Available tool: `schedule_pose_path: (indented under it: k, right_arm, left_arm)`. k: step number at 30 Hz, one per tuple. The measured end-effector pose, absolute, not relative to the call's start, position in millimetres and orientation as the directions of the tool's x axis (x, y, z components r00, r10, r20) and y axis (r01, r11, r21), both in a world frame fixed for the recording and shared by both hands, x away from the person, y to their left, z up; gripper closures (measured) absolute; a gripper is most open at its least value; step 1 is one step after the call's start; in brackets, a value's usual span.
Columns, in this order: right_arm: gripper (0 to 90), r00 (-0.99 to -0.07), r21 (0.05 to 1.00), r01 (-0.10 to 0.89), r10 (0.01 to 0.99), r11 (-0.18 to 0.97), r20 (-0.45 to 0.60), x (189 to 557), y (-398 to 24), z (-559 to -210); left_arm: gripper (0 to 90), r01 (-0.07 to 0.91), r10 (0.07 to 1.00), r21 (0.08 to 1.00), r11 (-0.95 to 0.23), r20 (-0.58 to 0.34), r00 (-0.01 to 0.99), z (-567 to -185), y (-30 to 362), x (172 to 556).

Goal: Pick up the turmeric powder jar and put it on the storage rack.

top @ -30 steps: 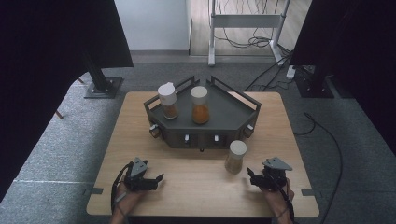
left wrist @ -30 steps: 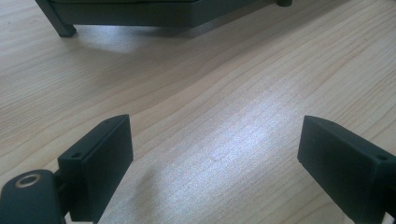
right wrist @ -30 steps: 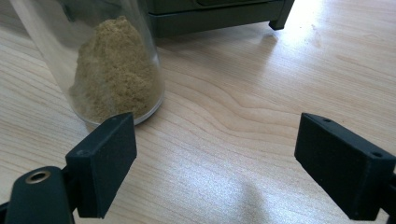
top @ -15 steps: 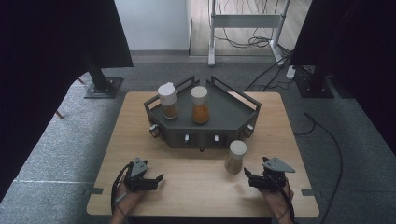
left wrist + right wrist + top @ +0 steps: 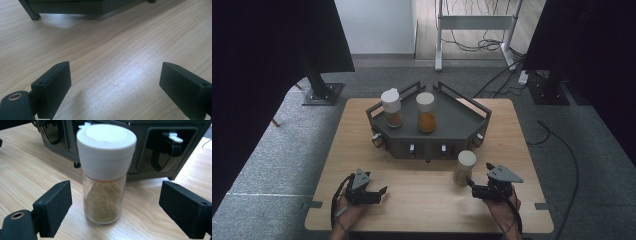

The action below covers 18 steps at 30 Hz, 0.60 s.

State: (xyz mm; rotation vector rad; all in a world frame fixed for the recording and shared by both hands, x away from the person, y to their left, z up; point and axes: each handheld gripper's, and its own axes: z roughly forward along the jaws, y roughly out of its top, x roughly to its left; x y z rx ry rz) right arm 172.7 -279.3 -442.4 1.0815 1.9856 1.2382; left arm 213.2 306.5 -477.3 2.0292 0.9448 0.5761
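Note:
A glass spice jar (image 5: pixel 463 167) with a white lid and tan powder stands upright on the wooden table (image 5: pixel 422 200), just in front of a dark grey rack (image 5: pixel 462 120). My right gripper (image 5: pixel 473 186) lies low on the table at its right, open. In the right gripper view the jar (image 5: pixel 106 170) stands just beyond the tips, apart from both pads (image 5: pixel 53 207). On the rack stand a jar of reddish-brown spice (image 5: pixel 392 107) and a jar of orange spice (image 5: pixel 426 112). My left gripper (image 5: pixel 381 193) rests near the front left, open (image 5: pixel 115 82) over bare wood.
The rack (image 5: pixel 160 150) has dark compartments with small knobs along its front face, close behind the table jar. Its foot (image 5: pixel 33 16) stands ahead of the left gripper. Black screens, stand bases and cables surround the table on the grey floor.
The right gripper has edged slightly left toward the jar on the table. The left gripper and all jars have stayed where they were.

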Motion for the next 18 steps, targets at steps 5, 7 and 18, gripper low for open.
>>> schedule_pose_path:
  k: [5, 7, 18]
  right_arm:
    - [11.2, -0.527, 0.911, 0.328, 0.848, 0.252, -0.045, 176, -273, -440]
    - [11.4, -0.527, 0.910, 0.328, 0.848, 0.253, -0.046, 179, -270, -440]
    - [12.7, -0.507, 0.914, 0.332, 0.861, 0.232, -0.035, 195, -259, -440]
  left_arm:
    - [10.1, 0.417, 0.785, 0.818, -0.396, 0.066, 0.616, -477, 306, 213]
    - [10.2, 0.418, 0.786, 0.819, -0.394, 0.064, 0.615, -477, 307, 213]
    - [10.1, 0.419, 0.786, 0.820, -0.391, 0.060, 0.616, -477, 307, 213]
